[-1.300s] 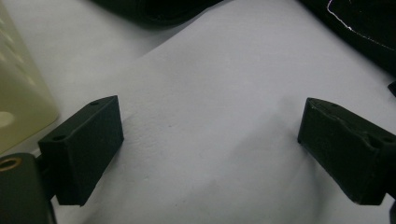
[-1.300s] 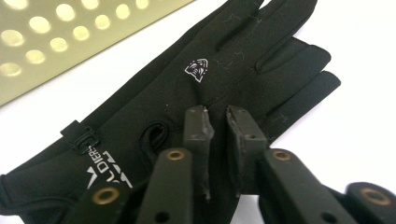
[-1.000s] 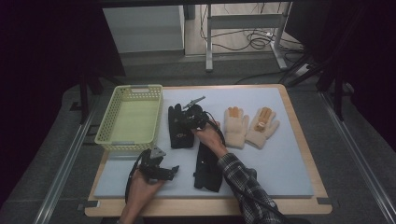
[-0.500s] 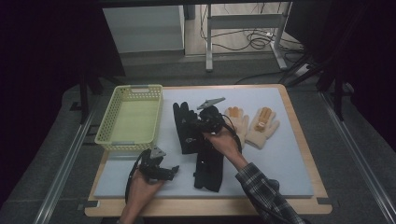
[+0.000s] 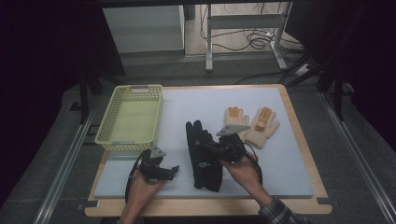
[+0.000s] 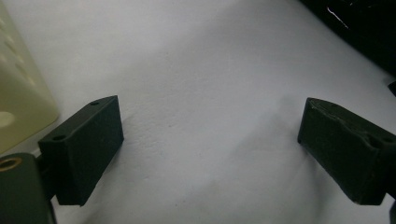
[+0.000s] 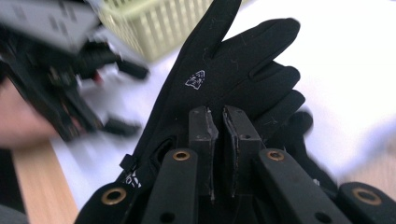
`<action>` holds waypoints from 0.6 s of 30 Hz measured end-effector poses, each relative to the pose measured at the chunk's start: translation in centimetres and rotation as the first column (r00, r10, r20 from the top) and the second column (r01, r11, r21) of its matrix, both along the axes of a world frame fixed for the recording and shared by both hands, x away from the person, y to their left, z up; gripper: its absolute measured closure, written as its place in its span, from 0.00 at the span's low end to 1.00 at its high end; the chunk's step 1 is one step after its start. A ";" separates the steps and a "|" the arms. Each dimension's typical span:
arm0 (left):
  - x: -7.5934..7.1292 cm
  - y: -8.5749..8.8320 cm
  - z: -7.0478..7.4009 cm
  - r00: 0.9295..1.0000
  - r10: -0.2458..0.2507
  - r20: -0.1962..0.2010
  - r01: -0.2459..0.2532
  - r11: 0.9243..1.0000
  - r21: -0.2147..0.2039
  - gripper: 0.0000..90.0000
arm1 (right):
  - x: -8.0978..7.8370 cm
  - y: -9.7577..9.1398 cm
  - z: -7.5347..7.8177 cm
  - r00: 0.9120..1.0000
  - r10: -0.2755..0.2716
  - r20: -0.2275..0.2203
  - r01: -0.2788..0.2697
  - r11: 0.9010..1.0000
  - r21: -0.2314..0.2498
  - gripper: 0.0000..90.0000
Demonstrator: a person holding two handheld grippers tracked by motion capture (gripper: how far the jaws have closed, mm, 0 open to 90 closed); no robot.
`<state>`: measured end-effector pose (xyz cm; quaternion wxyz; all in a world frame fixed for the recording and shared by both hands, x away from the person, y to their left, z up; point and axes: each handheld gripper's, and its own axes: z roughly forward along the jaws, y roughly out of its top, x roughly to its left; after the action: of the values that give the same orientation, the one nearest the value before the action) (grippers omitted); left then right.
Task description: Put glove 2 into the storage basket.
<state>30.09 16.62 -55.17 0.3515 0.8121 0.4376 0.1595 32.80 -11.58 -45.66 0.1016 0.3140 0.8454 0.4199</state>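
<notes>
right hand-held gripper [image 5: 212,151] pinches a black glove [image 7: 224,84] above its mate; left hand-held gripper [image 5: 173,169] open; basket [image 5: 128,140] empty, tan gloves [image 5: 252,123] untouched.

blurred: left gripper [image 7: 60,79], right gripper view | hidden: black glove [image 7: 224,79] cuff, behind fingers [image 7: 203,140]

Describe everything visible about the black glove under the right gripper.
The black fabric glove is matte and smooth-looking, with a small white logo on its back and white lettering near the cuff. Its fingers are spread and point away from the person. In the high view it lies flat on the white table mat, over a second black glove. The right gripper, jaws nearly together, appears to pinch its fabric.
</notes>
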 end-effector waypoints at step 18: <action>0.0 0.0 0.0 1.000 -0.001 -0.002 0.001 1.000 0.002 0.08 | 7.1 1.3 -5.0 0.997 -0.050 -0.059 0.039 0.984 -0.173 0.77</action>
<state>30.07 16.64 -55.16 0.3501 0.8131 0.4372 0.1588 39.89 -10.24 -50.65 0.1112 0.3360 0.8741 0.3328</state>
